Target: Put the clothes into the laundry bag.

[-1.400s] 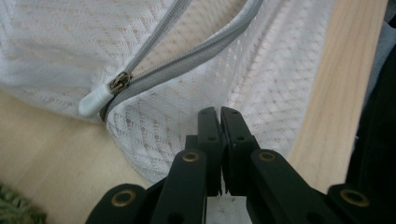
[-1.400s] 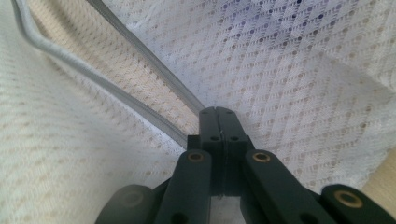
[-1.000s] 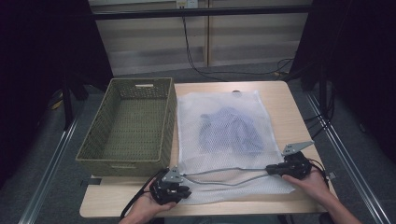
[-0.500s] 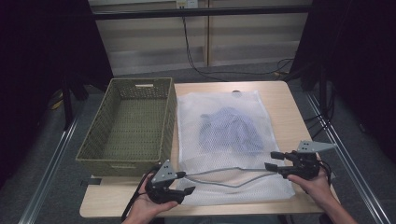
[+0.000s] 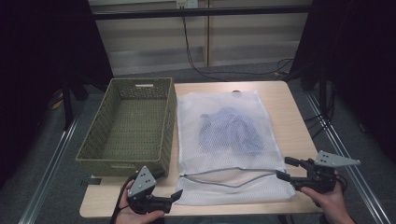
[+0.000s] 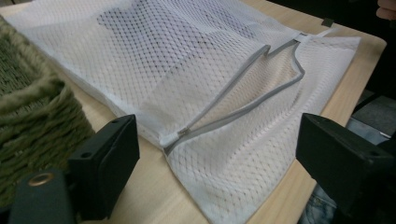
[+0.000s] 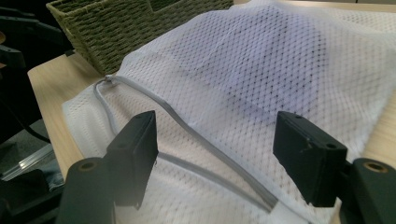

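Item: white mesh laundry bag, lying flat on the right half of the wooden table, its far edge near the table's back edge and its mouth toward the front edge. Contents: one crumpled blue garment, visible through the mesh around the middle of the bag. The grey zipper ran across the front end and stood unzipped, its two sides gaping in a loose curve, probably so the garment could go in or come out.

Item: woven green basket, at the left side of the table, just beside the bag's left edge. Nothing lay in it.

Item: left gripper, at the front edge near the bag's front left corner. Jaws had just been opening and stood apart, nothing between them.

Item: right gripper, off the bag's front right corner. Jaws likewise just opened wide, clear of the mesh.

Both tools sat at opposite ends of the zipper, apparently having let the bag go.
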Available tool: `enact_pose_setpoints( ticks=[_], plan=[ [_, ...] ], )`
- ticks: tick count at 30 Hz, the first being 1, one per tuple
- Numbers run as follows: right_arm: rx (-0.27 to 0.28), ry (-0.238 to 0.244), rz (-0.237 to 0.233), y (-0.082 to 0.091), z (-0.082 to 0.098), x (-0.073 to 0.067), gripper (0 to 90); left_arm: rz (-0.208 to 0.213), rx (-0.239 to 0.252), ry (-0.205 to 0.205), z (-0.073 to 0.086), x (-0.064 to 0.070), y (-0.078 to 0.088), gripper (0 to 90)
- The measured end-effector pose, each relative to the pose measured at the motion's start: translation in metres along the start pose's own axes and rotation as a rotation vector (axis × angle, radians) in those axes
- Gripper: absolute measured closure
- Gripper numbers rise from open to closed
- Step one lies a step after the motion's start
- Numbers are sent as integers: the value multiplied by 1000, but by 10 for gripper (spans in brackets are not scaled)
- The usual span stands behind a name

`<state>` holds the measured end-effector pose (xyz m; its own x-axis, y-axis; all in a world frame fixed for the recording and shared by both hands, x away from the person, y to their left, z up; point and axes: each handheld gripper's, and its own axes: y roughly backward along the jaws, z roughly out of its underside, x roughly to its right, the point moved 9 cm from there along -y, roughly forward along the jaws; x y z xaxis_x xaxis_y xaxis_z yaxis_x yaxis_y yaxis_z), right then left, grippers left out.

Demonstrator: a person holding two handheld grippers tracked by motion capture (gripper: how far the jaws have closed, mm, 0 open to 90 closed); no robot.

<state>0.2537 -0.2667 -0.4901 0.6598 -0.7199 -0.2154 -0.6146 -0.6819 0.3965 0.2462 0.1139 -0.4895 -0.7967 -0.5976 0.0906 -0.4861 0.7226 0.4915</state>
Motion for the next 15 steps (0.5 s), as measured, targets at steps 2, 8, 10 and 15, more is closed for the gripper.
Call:
enact_pose_setpoints(
  ticks=[2,8,10,15],
  plan=[
    [8,-9,2,4,1,0,301,-16,-1,3,3,-5,3,122],
    [40,-48,52,13,0,16,288,-9,31,59,0,-15,3,123],
    [21,-47,49,8,1,19,306,-12,34,40,-2,-14,2,122],
    [-10,-39,25,-1,2,18,298,-13,31,24,-3,-14,0,117]
  ],
)
